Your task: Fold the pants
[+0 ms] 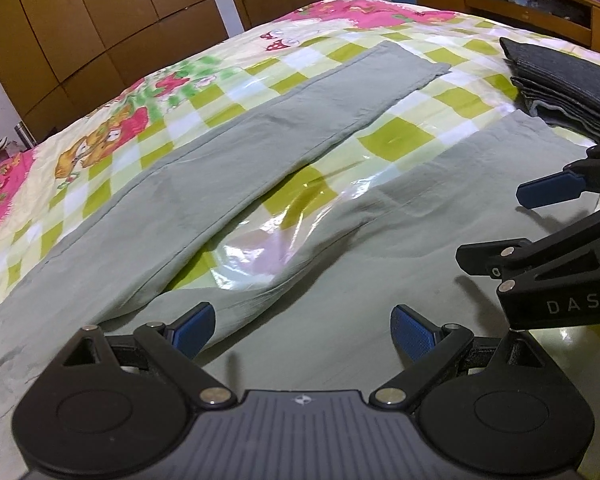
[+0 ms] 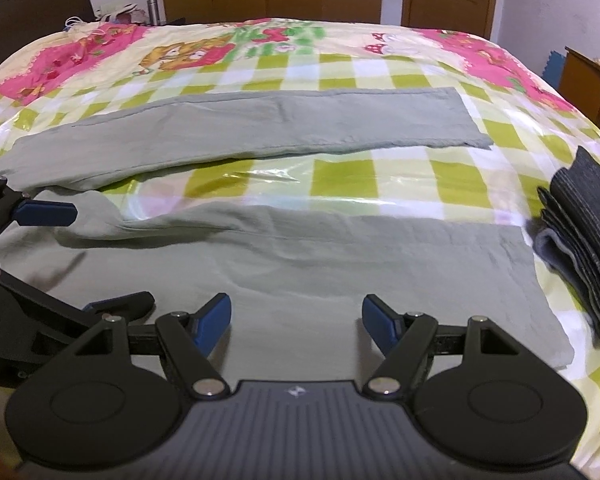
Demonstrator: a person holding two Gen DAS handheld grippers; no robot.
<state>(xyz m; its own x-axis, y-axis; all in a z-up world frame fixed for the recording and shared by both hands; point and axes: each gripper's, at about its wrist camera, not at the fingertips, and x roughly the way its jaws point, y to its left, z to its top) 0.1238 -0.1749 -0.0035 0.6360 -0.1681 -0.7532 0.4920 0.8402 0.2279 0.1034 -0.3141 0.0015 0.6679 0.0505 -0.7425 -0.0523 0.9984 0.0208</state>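
Note:
Pale green pants (image 1: 236, 168) lie spread flat on the bed, legs apart in a V; they also show in the right wrist view (image 2: 300, 272). My left gripper (image 1: 302, 332) is open and empty, hovering just above the near leg close to the crotch. My right gripper (image 2: 296, 322) is open and empty above the near leg, further toward its cuff. The right gripper (image 1: 540, 220) shows at the right of the left wrist view, and the left gripper (image 2: 68, 256) at the left of the right wrist view.
The bed has a glossy green-checked cover (image 2: 340, 172) with pink cartoon prints. A stack of folded dark jeans (image 1: 568, 84) (image 2: 580, 248) lies beyond the near leg's cuff. Wooden wardrobes (image 1: 100, 20) and a shelf (image 1: 520, 0) stand around the bed.

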